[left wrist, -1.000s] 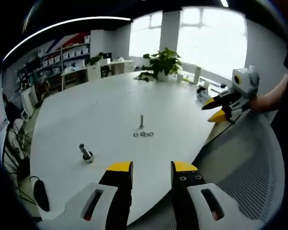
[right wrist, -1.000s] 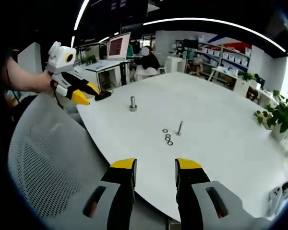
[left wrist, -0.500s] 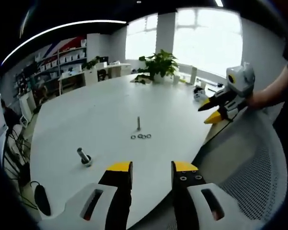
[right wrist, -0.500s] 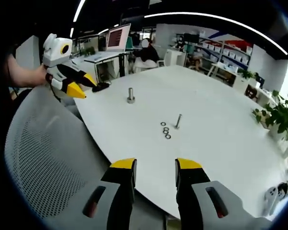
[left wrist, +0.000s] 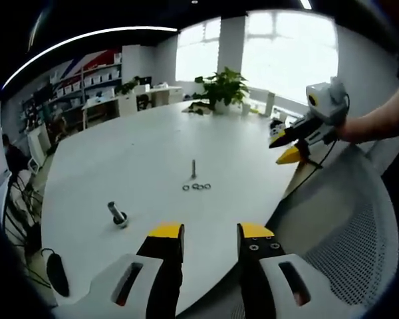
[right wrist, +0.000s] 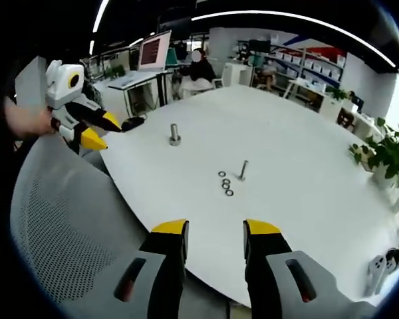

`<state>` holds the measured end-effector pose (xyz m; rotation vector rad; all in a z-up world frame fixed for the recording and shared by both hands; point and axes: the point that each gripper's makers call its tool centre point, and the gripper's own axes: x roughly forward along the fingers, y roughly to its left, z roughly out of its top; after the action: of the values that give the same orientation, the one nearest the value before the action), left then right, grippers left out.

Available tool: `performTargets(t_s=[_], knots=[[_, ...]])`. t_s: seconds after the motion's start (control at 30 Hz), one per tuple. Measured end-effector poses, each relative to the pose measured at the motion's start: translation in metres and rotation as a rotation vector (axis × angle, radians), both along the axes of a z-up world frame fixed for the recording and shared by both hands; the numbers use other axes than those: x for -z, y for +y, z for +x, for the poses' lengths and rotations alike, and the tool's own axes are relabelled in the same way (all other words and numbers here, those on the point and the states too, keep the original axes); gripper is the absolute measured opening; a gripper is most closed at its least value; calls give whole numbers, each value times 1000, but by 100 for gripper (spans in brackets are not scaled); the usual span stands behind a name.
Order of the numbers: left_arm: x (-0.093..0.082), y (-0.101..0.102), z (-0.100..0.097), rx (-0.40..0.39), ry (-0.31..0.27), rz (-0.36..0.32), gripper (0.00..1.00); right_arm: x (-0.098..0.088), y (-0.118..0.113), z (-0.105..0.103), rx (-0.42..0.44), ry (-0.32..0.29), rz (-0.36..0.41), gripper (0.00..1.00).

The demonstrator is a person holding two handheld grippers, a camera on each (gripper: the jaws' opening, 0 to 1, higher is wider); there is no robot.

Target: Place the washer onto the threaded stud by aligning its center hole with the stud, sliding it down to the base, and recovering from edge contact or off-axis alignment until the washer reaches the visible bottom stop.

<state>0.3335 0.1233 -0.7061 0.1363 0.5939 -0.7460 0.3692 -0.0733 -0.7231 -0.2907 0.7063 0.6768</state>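
Note:
A thin threaded stud (left wrist: 193, 169) stands upright near the middle of the white round table (left wrist: 133, 166). Three small washers (left wrist: 197, 187) lie in a row just in front of it. The right gripper view has the stud (right wrist: 242, 170) with the washers (right wrist: 225, 184) to its left. My left gripper (left wrist: 210, 231) is open and holds nothing, hanging off the table's near edge. My right gripper (right wrist: 215, 229) is also open with nothing in it. Each shows in the other's view: the right gripper (left wrist: 284, 147) and the left gripper (right wrist: 104, 131), both well away from the stud.
A thick bolt (left wrist: 118, 214) stands on its head left of the washers, and shows as a bolt (right wrist: 175, 135) in the right gripper view. A grey mesh chair back (right wrist: 60, 232) lies between me and the table. A potted plant (left wrist: 225, 86) stands at the far edge. A black object (left wrist: 54, 271) lies at the near left.
Both hands have drifted a little, so each gripper sits slightly elsewhere in the other's view. Stud, washers and bolt have not moved. Both grippers remain open.

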Motion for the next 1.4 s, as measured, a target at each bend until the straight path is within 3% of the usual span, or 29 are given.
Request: performTargets(t_s=[0.13, 0.23, 0.3, 0.43, 0.63, 0.87, 1.13, 1.27, 1.4], knots=[[-3, 1, 0, -7, -7, -19, 30, 12, 9, 10, -21, 23, -36, 35], [-1, -1, -1, -12, 26, -54, 34, 15, 15, 19, -24, 37, -33, 36], [-4, 0, 0, -11, 9, -50, 33, 17, 24, 28, -17, 50, 0, 36], [-4, 0, -1, -8, 2, -42, 32, 32, 35, 45, -27, 80, -27, 36], [-3, 1, -1, -12, 13, -56, 32, 51, 49, 55, -53, 145, -42, 34], [-3, 0, 0, -8, 10, -54, 32, 68, 44, 68, -85, 160, -112, 34], [-2, 2, 2, -27, 14, -60, 35, 107, 45, 82, -112, 241, -158, 32], [-1, 2, 1, -23, 16, -56, 35, 114, 44, 92, -111, 239, -167, 31], [-1, 3, 2, -33, 14, -47, 35, 120, 44, 101, -159, 239, -222, 30]])
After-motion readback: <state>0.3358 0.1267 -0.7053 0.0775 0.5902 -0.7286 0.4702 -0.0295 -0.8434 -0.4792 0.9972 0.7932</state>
